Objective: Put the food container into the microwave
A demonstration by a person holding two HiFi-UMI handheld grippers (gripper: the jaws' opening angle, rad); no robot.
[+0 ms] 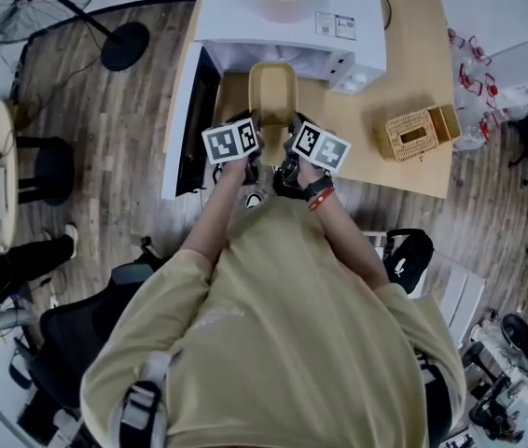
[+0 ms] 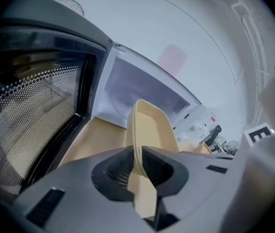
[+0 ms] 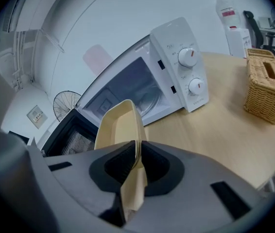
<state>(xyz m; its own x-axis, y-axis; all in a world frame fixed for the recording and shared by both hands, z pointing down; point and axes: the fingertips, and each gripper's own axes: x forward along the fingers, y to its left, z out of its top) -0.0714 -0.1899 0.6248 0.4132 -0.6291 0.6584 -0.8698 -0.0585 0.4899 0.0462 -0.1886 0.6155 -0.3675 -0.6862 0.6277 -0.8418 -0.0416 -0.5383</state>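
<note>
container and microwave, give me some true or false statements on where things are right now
1. The microwave door is open. True.
2. Only the left gripper holds the container. False: the left gripper and the right gripper are both shut on its rim.
3. The container lies inside the microwave. False: it is held in front of the opening.
4. A wicker box stands on the table, right of the microwave. True.
</note>
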